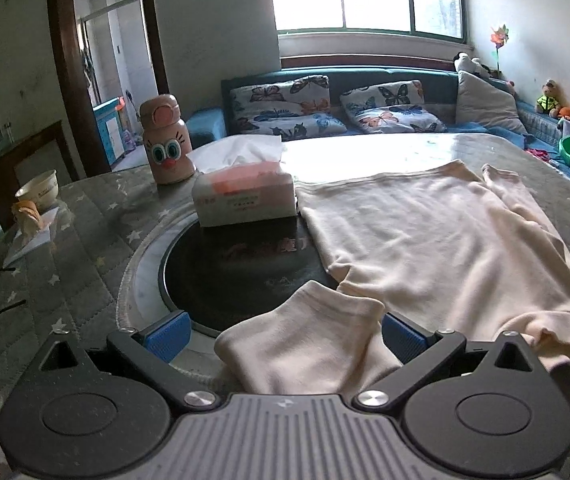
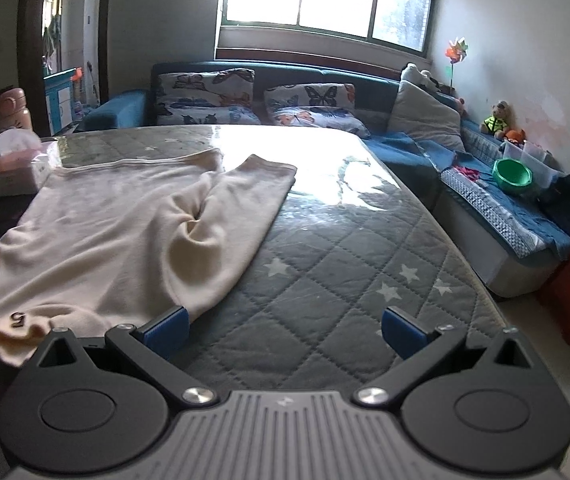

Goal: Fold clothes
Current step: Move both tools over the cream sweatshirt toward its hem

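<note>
Cream garment (image 1: 437,240) spread flat on quilted star-print table cover (image 2: 345,280), body reaching toward one o'clock in left wrist view. One sleeve (image 1: 305,344) folded back and lying between blue pads (image 1: 167,336) of left gripper (image 1: 283,336), jaws spread wide, cloth not pinched. Other sleeve (image 2: 253,208) running toward twelve o'clock in right wrist view, a deep pucker where it meets body. Right gripper (image 2: 285,334) also spread wide, left pad just beside sleeve's near edge at nine o'clock, only quilted cover between pads. Tissue box (image 1: 245,196) at eleven o'clock of garment, touching its far corner, partly over dark round inset (image 1: 237,276) in table. Pink cartoon-eyed bottle (image 1: 167,140) just behind box. Butterfly pillows (image 1: 285,104) on blue sofa (image 2: 405,148) beyond table, green bowl (image 2: 512,176) at two o'clock.
</note>
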### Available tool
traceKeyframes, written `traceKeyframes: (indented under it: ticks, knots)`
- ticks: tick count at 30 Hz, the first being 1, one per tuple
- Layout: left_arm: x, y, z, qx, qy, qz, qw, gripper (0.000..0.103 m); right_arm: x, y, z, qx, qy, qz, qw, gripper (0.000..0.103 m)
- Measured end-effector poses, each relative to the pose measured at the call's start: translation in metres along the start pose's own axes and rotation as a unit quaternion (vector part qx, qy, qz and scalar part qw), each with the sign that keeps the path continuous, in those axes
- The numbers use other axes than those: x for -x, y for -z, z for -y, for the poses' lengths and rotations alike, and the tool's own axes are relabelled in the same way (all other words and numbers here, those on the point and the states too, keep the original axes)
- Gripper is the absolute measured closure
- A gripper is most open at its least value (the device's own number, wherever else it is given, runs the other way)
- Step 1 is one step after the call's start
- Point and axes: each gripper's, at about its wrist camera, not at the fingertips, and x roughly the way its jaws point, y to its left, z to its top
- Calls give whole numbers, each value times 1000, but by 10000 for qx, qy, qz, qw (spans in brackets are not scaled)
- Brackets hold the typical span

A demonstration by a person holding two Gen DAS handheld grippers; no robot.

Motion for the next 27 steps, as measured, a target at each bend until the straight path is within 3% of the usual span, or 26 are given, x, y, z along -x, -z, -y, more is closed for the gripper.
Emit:
traceKeyframes:
  ticks: [27]
  knots:
    - [44,16,10,-110,137,234,9996,0,54,13,-18,225,-225,346,9989,0]
